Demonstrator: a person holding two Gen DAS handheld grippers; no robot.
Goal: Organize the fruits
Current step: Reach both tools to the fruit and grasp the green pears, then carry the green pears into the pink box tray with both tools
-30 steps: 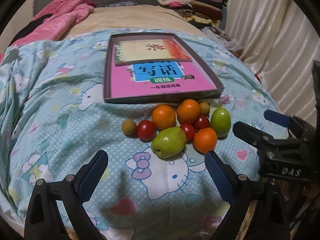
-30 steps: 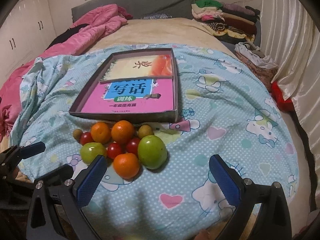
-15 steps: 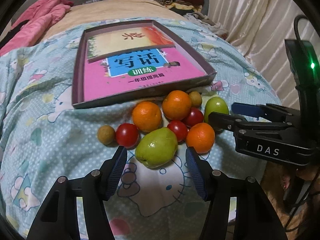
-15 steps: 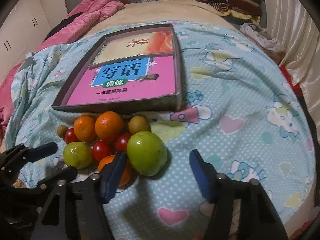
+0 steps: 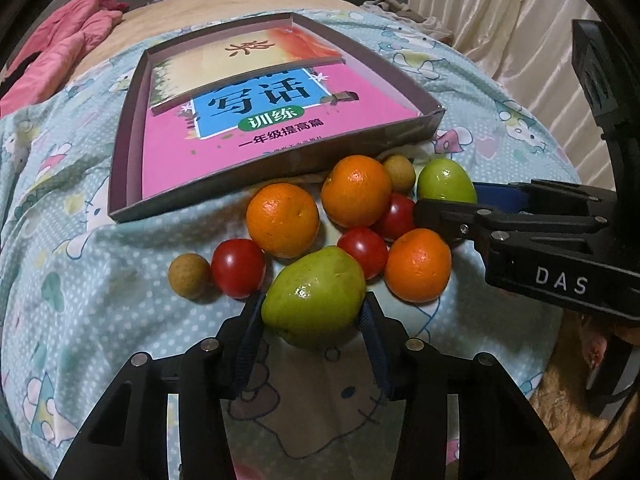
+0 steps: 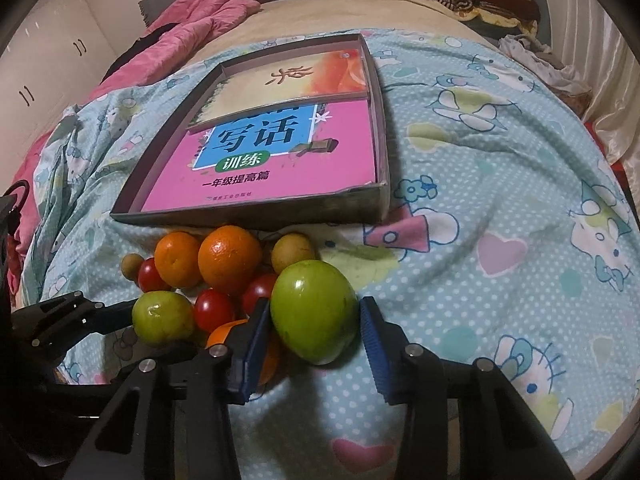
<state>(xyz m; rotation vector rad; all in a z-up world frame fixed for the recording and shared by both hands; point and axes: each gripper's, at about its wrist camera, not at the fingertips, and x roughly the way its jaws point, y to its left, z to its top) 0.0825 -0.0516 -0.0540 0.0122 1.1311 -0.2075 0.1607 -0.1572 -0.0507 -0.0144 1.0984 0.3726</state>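
1. Your left hand-held gripper [image 5: 314,312], black with blue pads, has just been closing; its pads now sit against both sides of the near green fruit [image 5: 314,294], a smooth glossy pear-shaped one, pinching it where it rests on the bed.
2. Your right hand-held gripper [image 6: 314,330] has also just been closing. The far green fruit [image 6: 314,310], rounder and shiny, sits between its blue pads; the left pad touches the fruit's side, the right pad is at its edge, and from this view you cannot tell whether that one presses on it.
3. Both green fruits lie on the light-blue cartoon-cat bedsheet [image 5: 80,280], at opposite ends of one tight cluster of fruit.
4. Between them lie three round oranges: a large orange [image 5: 356,190] nearest the box, a middle orange [image 5: 282,220] beside it, and a small orange [image 5: 418,266] close to your right gripper's fingers.
5. Three red cherry tomatoes sit among them: an outer tomato [image 5: 238,268] on the left and two inner tomatoes [image 5: 362,252] tucked between the oranges.
6. A small brown round fruit [image 5: 189,276] touches the outer tomato; a second brown fruit [image 5: 399,174] sits behind the large orange, by the box.
7. The shallow grey cardboard box [image 5: 128,152] lies just beyond the cluster and holds a pink workbook [image 5: 272,136] with a beige booklet [image 5: 240,56] overlapping its far end.
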